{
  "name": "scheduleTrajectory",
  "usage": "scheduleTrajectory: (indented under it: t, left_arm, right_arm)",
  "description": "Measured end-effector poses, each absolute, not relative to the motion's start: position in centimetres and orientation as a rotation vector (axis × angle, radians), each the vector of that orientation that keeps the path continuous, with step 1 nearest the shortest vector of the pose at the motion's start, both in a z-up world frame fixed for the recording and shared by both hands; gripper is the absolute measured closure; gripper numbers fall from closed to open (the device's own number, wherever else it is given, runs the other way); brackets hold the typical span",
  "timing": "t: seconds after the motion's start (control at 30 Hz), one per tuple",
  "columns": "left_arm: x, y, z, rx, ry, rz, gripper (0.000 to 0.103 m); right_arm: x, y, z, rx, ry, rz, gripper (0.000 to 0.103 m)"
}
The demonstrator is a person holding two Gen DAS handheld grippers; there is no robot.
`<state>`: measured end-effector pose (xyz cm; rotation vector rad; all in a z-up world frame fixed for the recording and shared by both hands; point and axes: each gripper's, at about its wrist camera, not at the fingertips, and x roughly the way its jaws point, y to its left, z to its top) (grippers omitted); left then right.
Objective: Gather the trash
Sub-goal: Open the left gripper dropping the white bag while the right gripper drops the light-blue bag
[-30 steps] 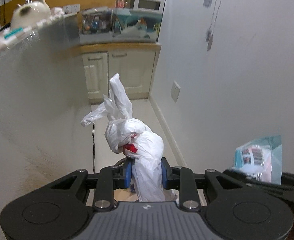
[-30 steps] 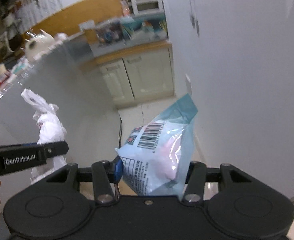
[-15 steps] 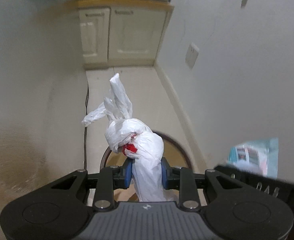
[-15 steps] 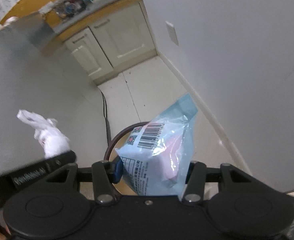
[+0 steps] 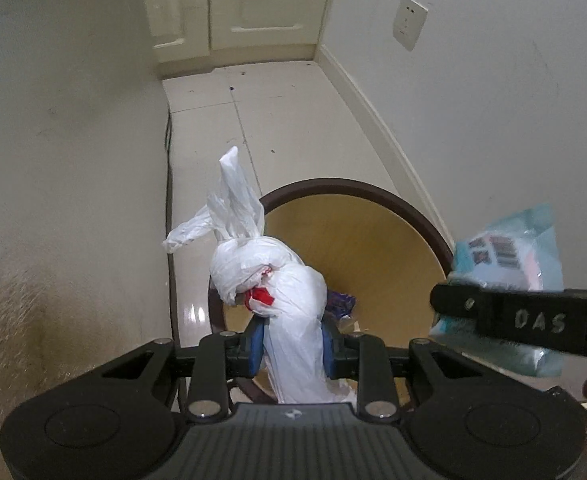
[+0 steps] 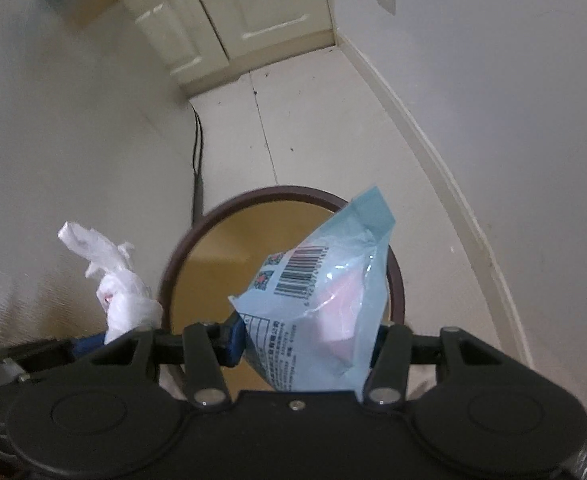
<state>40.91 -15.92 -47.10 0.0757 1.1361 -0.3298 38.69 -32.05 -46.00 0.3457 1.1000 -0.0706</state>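
Holding both loads over the round brown-rimmed bin [image 5: 373, 196] matters now: the left gripper [image 5: 291, 346] clamps a knotted white plastic bag [image 5: 281, 292], the right gripper [image 6: 305, 344] a light-blue barcoded packet [image 6: 317, 304]. Each should sit well inside the rim before its fingers part, judging by the white bag hanging near the left edge.

The near rim of the round bin [image 5: 357, 190] is hidden behind the left gripper [image 5: 293, 344] and the knotted white bag [image 5: 289, 300] clamped in it. A purple scrap [image 5: 341, 302] inside the bin is mostly covered, possibly a wrapper. The right gripper [image 6: 307, 344] has its right pad concealed by the blue packet [image 6: 325, 304]. The far cabinet doors [image 5: 229, 8] are cut off by the frame's top edge.
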Motion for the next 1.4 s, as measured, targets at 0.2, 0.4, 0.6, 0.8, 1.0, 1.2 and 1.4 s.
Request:
scheduleTrajectory:
  t: [0.2, 0.4, 0.6, 0.8, 1.0, 1.2, 1.4]
  left_arm:
    - [40.7, -15.1, -47.0, 0.063, 1.125, -0.305, 0.073]
    - [40.5, -14.9, -47.0, 0.063, 1.134, -0.303, 0.073]
    - [41.1, -15.6, -47.5, 0.054, 1.142, -0.336, 0.073]
    - [41.0, -16.1, -47.8, 0.011, 1.125, -0.386, 0.042]
    - [41.4, -16.3, -48.9, 0.070, 1.203, -0.349, 0.028]
    - [41.8, -16.0, -49.4, 0.083, 1.247, -0.310, 0.023]
    - [42.4, -15.6, -49.8, 0.088, 1.268, -0.275, 0.020]
  right_arm:
    - [39.7, -31.9, -48.1, 0.345, 1.139, -0.021, 0.051]
    - [40.4, -32.6, -49.4, 0.542, 1.094, 0.056, 0.019]
    - [40.7, -32.6, -49.4, 0.521, 1.105, 0.029, 0.014]
    - [40.5, -33.2, -48.8, 0.456, 1.132, -0.021, 0.014]
    - [40.0, -34.1, -48.2, 0.406, 1.132, -0.036, 0.014]
    - [39.9, -34.0, -48.4, 0.343, 1.161, -0.029, 0.014]
    - [39.8, -33.6, -48.6, 0.273, 1.176, -0.007, 0.014]
